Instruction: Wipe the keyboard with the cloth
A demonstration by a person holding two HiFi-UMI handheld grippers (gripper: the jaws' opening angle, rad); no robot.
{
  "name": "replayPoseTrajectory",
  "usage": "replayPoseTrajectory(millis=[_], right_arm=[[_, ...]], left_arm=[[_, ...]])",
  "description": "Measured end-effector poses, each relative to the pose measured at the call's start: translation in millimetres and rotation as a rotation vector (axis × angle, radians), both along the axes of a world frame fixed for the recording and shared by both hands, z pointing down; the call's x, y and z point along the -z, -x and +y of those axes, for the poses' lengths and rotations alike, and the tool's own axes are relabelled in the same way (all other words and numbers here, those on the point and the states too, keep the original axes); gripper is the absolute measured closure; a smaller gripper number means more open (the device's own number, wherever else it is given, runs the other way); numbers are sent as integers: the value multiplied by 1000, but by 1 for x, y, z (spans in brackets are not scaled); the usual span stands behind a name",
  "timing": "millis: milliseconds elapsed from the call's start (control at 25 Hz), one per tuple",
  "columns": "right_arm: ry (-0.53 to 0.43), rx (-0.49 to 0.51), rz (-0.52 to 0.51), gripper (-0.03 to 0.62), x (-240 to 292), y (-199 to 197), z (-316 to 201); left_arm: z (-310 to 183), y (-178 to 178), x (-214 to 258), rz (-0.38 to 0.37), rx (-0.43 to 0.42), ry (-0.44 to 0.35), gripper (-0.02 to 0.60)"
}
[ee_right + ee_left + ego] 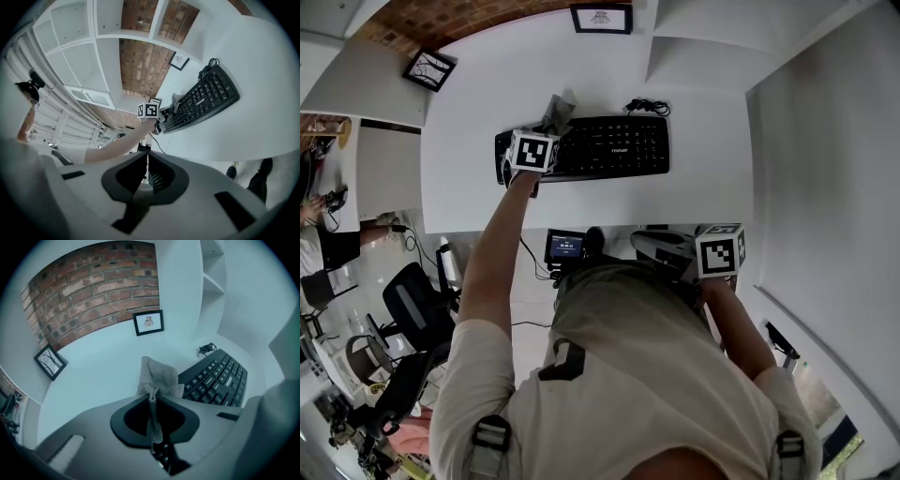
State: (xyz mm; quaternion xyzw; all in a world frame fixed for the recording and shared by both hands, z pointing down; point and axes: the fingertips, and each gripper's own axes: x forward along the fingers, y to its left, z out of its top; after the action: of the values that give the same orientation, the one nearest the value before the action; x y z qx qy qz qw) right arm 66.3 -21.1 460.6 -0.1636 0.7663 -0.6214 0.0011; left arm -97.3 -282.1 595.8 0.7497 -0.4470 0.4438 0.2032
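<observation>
Far left on the white bench (703, 187): a small framed picture (430, 68), well clear of the work.

Next along, the left gripper (152, 397), fingers closed tight on a grey cloth (157, 376). Pinched by a gathered fold, with a loose bunch standing out past the tips and a narrow tail hanging back between them. Held at the left end of the black keyboard (600, 147); cannot tell whether touching the keys.

Soft, light and limp, with a coarse knitted weave. Likely to drape and drag rather than push, so best held close to the bunch, as here, with enough loose fabric left to press flat onto the keycaps. No risk of breakage, only of slipping out if pinched by too thin an edge.

Keyboard itself low, stiff and full-size, lying square to the bench edge, with a cable (647, 106) coiled just behind its right end. Unbraced, so likely to slide under a hard sideways wipe.

Far right, off the bench and low by the person's waist: the right gripper (145, 161), fingers drawn together on nothing.
</observation>
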Motion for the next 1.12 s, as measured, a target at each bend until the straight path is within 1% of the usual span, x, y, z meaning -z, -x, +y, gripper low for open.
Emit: replayPoseTrajectory(millis=[200, 400, 600, 760, 840, 1040, 1120], right_arm=[[4, -15, -7, 588, -2, -18, 3], [2, -33, -11, 588, 0, -34, 6], [-8, -62, -17, 588, -1, -51, 5], [-6, -62, -23, 588, -3, -61, 4], [-7, -61, -26, 588, -3, -65, 3], [-5, -74, -34, 588, -2, -77, 0], [-5, -69, -34, 588, -2, -79, 0]], left_arm=[[0, -29, -1, 39, 10, 15, 558], [6, -69, 0, 60, -33, 27, 558], [8, -102, 0, 77, -58, 27, 558], [13, -127, -3, 99, -64, 38, 558], [15, -141, -3, 108, -82, 45, 558], [22, -171, -3, 88, -139, 46, 558], [23, -182, -3, 92, -155, 47, 558]])
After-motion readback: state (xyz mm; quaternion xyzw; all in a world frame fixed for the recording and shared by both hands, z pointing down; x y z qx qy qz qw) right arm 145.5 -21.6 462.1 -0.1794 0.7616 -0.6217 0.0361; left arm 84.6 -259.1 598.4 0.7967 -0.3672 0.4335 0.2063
